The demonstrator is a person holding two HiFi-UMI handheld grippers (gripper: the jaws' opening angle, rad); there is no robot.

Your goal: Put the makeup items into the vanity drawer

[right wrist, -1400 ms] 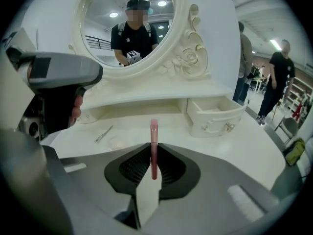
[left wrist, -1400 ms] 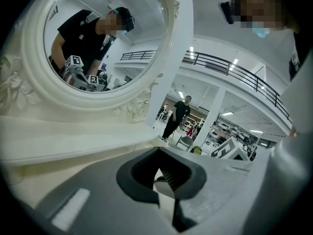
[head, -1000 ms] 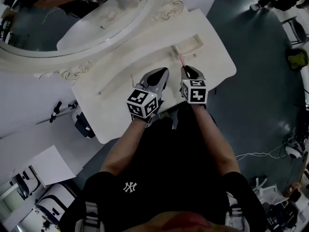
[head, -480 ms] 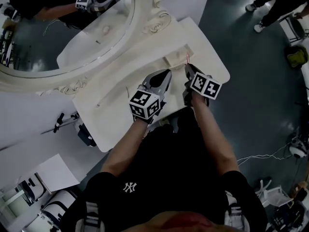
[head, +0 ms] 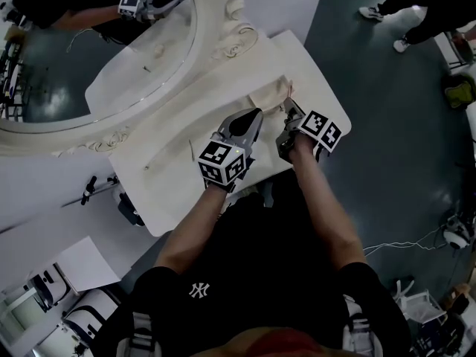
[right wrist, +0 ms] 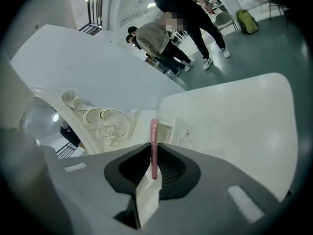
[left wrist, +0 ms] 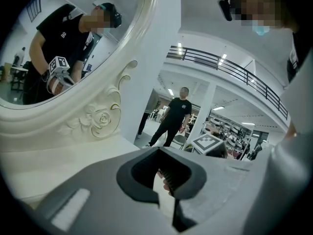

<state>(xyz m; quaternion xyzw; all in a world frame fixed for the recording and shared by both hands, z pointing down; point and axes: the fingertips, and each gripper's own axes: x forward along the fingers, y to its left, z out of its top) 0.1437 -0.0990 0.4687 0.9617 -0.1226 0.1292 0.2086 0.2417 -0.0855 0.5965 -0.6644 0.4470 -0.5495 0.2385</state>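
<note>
My right gripper (head: 288, 112) is shut on a thin pink makeup stick (right wrist: 154, 148), which points up and forward out of the jaws. In the head view the pink stick (head: 289, 89) has its tip at the edge of the small open drawer (head: 266, 95) on the white vanity top (head: 186, 181). The drawer (right wrist: 168, 125) lies just beyond the stick in the right gripper view. My left gripper (head: 251, 117) hovers over the vanity beside the right one, its jaws together with nothing seen between them (left wrist: 164, 180).
A large oval mirror (head: 89, 50) in a carved white frame stands at the back of the vanity. Two thin makeup items (head: 191, 150) (head: 152, 159) lie on the left of the top. People stand on the floor beyond (head: 416, 6).
The right gripper has tilted and carried the pink stick forward to the drawer's edge. The left gripper has stayed where it was. The head view has swung a little.
</note>
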